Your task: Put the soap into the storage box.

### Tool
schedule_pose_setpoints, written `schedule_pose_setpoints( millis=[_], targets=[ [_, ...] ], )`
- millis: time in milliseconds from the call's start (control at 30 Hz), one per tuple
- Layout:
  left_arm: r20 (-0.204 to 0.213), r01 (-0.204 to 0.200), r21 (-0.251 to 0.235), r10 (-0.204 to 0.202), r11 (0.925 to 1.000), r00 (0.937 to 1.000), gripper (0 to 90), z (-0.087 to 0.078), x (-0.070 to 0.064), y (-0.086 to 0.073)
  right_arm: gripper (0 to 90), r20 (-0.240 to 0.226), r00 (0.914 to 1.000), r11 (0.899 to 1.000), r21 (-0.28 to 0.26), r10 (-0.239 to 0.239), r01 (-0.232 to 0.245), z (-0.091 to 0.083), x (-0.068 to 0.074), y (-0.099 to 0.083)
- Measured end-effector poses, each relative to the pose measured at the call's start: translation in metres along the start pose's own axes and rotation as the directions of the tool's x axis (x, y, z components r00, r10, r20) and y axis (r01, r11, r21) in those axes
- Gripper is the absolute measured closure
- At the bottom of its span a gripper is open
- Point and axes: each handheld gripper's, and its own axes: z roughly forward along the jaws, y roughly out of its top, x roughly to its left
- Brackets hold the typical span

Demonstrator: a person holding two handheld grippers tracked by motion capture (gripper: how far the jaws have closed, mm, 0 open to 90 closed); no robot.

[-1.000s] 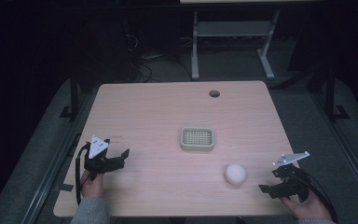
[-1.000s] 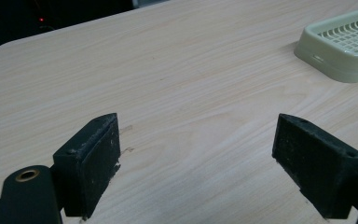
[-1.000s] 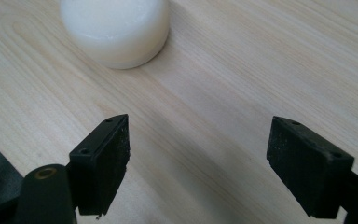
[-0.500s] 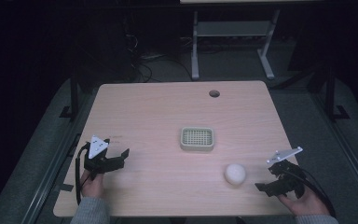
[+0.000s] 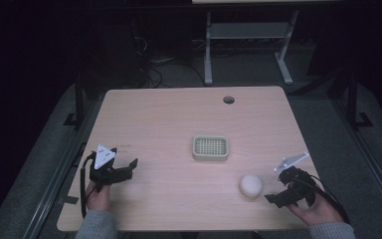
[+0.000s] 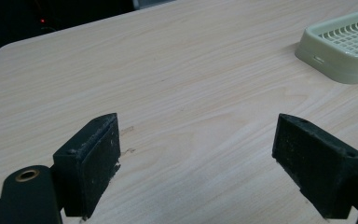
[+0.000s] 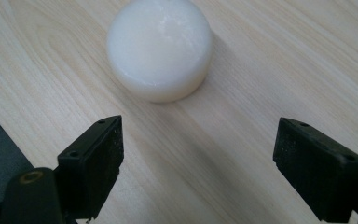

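A white round puck [image 5: 251, 185] lies on the wooden table [image 5: 179, 119] near its front right. In the right gripper view the puck [image 7: 160, 49] sits just ahead of my open right gripper [image 7: 198, 170], clear of both jaws. From above, the right gripper [image 5: 274, 197] is held low, just right of the puck. A pale green slotted dish [image 5: 210, 148] rests at the table's middle and stands empty. My left gripper [image 5: 129, 167] is open at the front left, and the dish [image 6: 345, 44] lies far ahead to the right of it [image 6: 196, 168].
A round cable hole [image 5: 228, 99] sits near the table's far edge. Behind the table stands a grey metal frame [image 5: 248, 35] on a dark floor. The table's front edge runs close under both hands.
My right gripper has moved left and lower, closing in on the white puck. The left gripper, the dish and the puck have stayed put.
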Motion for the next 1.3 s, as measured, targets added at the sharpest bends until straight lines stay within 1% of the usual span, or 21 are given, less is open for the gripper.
schedule_pose_setpoints(
  millis=[67, 433, 833, 867, 1133, 1300],
  targets=[
    [0.002, 0.001, -0.001, -0.001, 1.0000, 1.0000, 14.8, 0.000, 0.000, 0.000, 15.4, 0.005, 0.9999, 1.000, 0.004, -0.011, 0.011, 0.000, 0.001, 0.003],
    [0.004, 0.000, -0.001, 0.000, 1.0000, 1.0000, 14.8, 0.000, -0.001, 0.000, 15.4, -0.010, 0.9992, 0.999, 0.030, -0.038, 0.038, 0.002, 0.003, 0.016],
    [0.005, 0.000, 0.002, 0.000, 1.0000, 1.0000, 14.9, 0.001, 0.000, 0.000, 15.4, -0.013, 0.9971, 0.996, 0.054, -0.075, 0.076, 0.007, 0.008, 0.032],
    [0.004, 0.000, 0.002, 0.000, 1.0000, 1.0000, 14.8, 0.001, 0.000, 0.000, 15.4, -0.012, 0.9973, 0.996, 0.059, -0.073, 0.073, 0.007, 0.008, 0.033],
    [0.005, 0.006, 0.001, -0.006, 1.0000, 1.0000, 14.8, 0.001, 0.000, 0.000, 15.5, -0.016, 0.9946, 0.991, 0.087, -0.102, 0.103, 0.013, 0.011, 0.047],
    [0.004, 0.004, 0.001, -0.004, 1.0000, 1.0000, 14.9, 0.001, 0.001, 0.000, 15.5, -0.024, 0.9923, 0.986, 0.115, -0.121, 0.123, 0.019, 0.014, 0.057]
  ],
)
